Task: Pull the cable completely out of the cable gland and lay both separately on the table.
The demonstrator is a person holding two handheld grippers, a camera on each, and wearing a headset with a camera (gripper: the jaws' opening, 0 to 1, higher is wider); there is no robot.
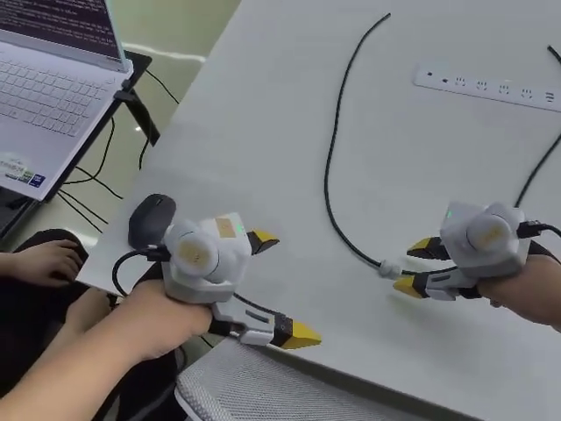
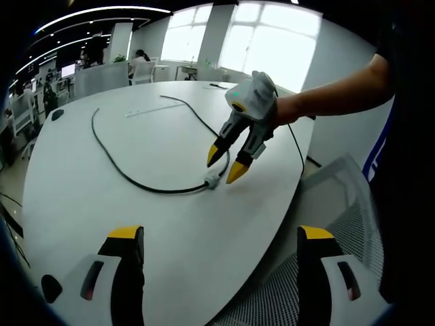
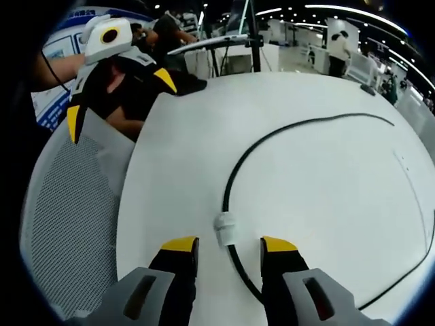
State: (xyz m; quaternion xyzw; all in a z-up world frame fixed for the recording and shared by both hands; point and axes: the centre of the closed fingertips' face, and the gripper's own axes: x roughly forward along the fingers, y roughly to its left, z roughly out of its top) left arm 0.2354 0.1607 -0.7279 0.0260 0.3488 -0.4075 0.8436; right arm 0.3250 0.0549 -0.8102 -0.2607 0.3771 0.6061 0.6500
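Two sets of tongs were out at the white worktop (image 1: pixel 263 132), both released. The left tongs (image 1: pixel 285 288) hung wide open at the near edge with nothing between them. The right tongs (image 1: pixel 410 266) had their jaws apart either side of the little white cable gland (image 1: pixel 388 270), not pinching it as far as I could see. The gland lay on the worktop with the black cable (image 1: pixel 330 167) threaded through it, the cable curving off toward the far side, a power strip (image 1: pixel 486 86) lying well beyond
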